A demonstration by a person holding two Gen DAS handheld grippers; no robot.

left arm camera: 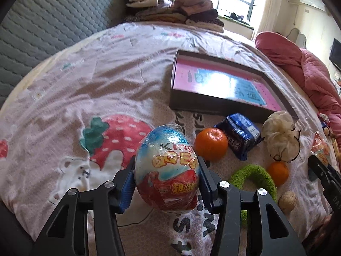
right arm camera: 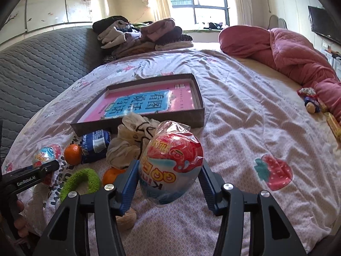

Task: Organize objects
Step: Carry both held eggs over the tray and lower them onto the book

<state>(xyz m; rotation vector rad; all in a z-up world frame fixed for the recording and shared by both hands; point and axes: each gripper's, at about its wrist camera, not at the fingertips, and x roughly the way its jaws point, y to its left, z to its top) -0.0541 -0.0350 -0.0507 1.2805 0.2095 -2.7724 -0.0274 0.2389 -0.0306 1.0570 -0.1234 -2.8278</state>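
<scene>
Bright daylight pours from the window, blown out white. Glare washes the pink box nearest it. Fisheye bends the bed; corners beyond go black; edges are soft.

Left egg was blue on top, white in the middle, red at the bottom, with yellow lettering. Right egg was red on top, white and blue below, yellow lettering too. Both grippers were black with blue pads. Sheet was pale pink with red strawberries, green leaves, black lettering. Box was grey-brown outside, pink inside with a blue panel. Two oranges were orange. Packet was dark blue with white print. Pouch was cream with black cord. Ring was fuzzy green. Quilt was pink-red. Headboard was grey, quilted.
</scene>
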